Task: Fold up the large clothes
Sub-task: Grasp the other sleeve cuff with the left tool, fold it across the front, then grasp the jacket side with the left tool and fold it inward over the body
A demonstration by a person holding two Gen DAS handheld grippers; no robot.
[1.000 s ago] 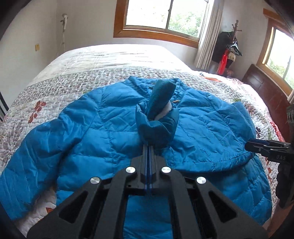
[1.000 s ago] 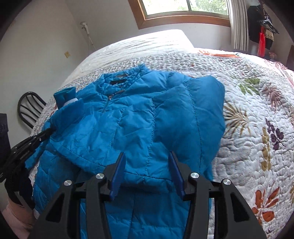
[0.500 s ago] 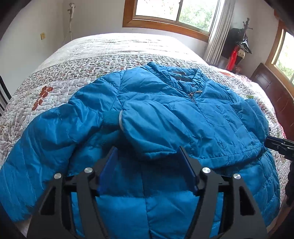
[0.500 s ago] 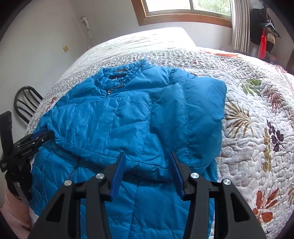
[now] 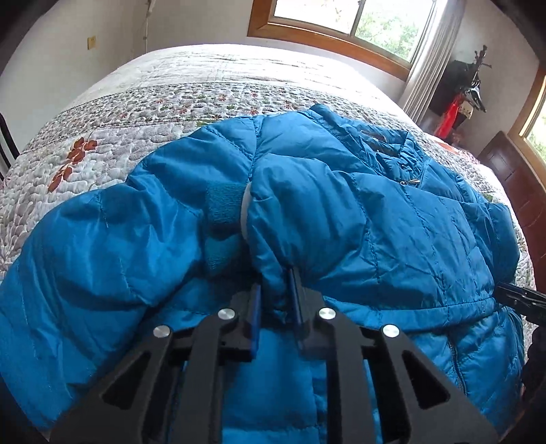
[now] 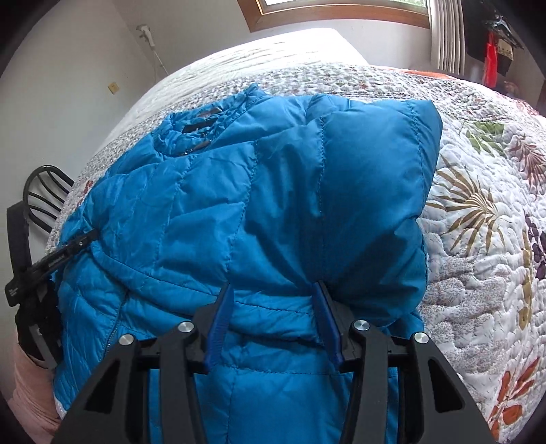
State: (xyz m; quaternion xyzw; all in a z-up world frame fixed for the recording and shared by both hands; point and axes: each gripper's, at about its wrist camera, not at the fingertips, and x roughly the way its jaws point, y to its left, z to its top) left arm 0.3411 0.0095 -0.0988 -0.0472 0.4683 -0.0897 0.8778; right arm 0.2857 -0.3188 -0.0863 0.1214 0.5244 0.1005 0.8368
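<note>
Now that the sleeve [image 5: 341, 218] lies dropped across the chest of the jacket [image 5: 102, 246], its cuff [image 5: 221, 205] no longer pinched upright as it was a second ago, the left gripper [image 5: 274, 300] goes back in lower down. Its jaws, which sprang wide half a second ago to let the cuff go, have just been closing, and they now stand narrow with a ridge of the sleeve's near edge pinched between the pads. The right gripper [image 6: 273, 314] is half open, as before, with the lower edge of the folded right side of the jacket bulging between its fingers [image 6: 221, 317]; the pads touch the fabric but do not seem to clamp it, so I read it as not yet gripping.

The jacket lies front up on the quilt [image 5: 170, 102] of the bed, collar [image 6: 194, 126] toward the far window [image 5: 341, 20], with both sleeves now folded in over the body. Both grippers are closer to the cloth than a second ago.

I judge that the sleeve stage is done and that the next fold is the crosswise one, for which the right gripper must first close.
</note>
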